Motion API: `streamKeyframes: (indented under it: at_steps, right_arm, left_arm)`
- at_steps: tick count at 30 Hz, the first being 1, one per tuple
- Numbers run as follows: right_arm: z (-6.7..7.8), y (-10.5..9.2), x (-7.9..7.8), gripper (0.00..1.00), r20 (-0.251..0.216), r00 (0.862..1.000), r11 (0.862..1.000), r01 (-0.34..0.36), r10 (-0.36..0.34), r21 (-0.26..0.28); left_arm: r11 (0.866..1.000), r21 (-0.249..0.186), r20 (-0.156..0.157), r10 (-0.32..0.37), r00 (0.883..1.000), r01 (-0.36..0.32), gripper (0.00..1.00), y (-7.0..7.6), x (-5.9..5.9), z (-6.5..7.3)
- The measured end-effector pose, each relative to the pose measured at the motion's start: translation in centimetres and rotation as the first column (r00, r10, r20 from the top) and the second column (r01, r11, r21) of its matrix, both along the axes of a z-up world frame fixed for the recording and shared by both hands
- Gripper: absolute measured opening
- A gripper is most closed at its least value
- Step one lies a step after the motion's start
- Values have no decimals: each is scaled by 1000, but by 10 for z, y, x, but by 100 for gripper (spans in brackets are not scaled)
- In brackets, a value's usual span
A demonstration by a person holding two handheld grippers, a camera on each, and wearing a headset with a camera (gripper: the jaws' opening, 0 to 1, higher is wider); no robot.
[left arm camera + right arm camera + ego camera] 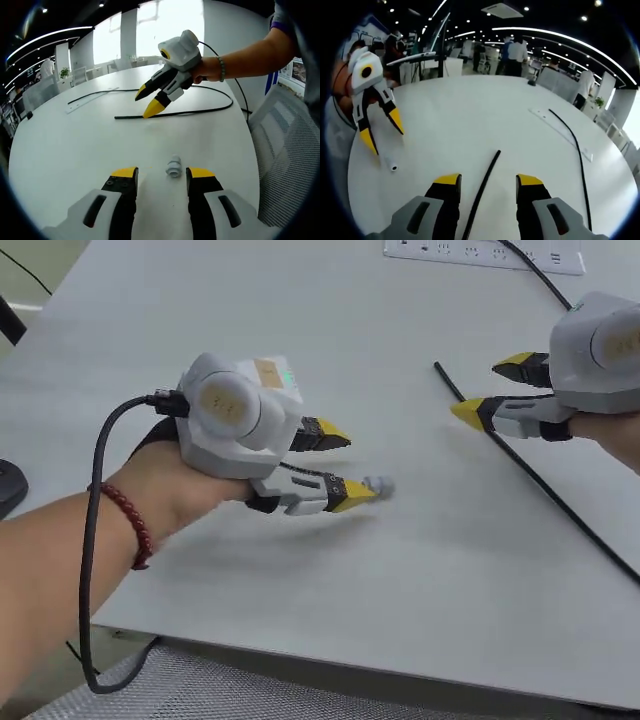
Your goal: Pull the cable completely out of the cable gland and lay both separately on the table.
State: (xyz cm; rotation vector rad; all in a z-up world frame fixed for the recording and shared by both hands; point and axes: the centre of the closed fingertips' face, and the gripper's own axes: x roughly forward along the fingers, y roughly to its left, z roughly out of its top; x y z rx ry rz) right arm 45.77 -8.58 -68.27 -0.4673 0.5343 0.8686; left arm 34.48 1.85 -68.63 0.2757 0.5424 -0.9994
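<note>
A small grey cable gland [379, 486] lies by itself on the white table [300, 330]. My left gripper [340, 464] is open just beside it; in the left gripper view the cable gland [173, 166] rests on the table just ahead of the gap between the yellow-tipped jaws [160, 173], not held. The black cable [530, 475] lies apart on the table to the right. My right gripper [490, 388] hovers open over its free end; in the right gripper view the cable [485, 187] runs between the spread jaws [487, 180], and the cable gland [393, 165] and left gripper [382, 130] appear at left.
A white power strip [480, 252] lies at the table's far edge with another black lead running from it. The table's near edge [300, 655] is close to the person's forearm. People and desks stand in the room behind.
</note>
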Motion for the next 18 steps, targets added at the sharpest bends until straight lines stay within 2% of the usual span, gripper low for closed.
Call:
streamKeyframes:
  at_steps: [10, 18]
  right_arm:
    - [11, -17, -18, 41, 0, 999, 999, 38, -38, -1]
    - [27, -39, -46, 41, 16, 996, 996, 85, -85, 13]
  left_arm:
    - [1000, 3, 24, 18, 1000, -18, 39, 6, -9, 17]
    - [999, -8, 58, 36, 998, -36, 38, 8, -19, 40]
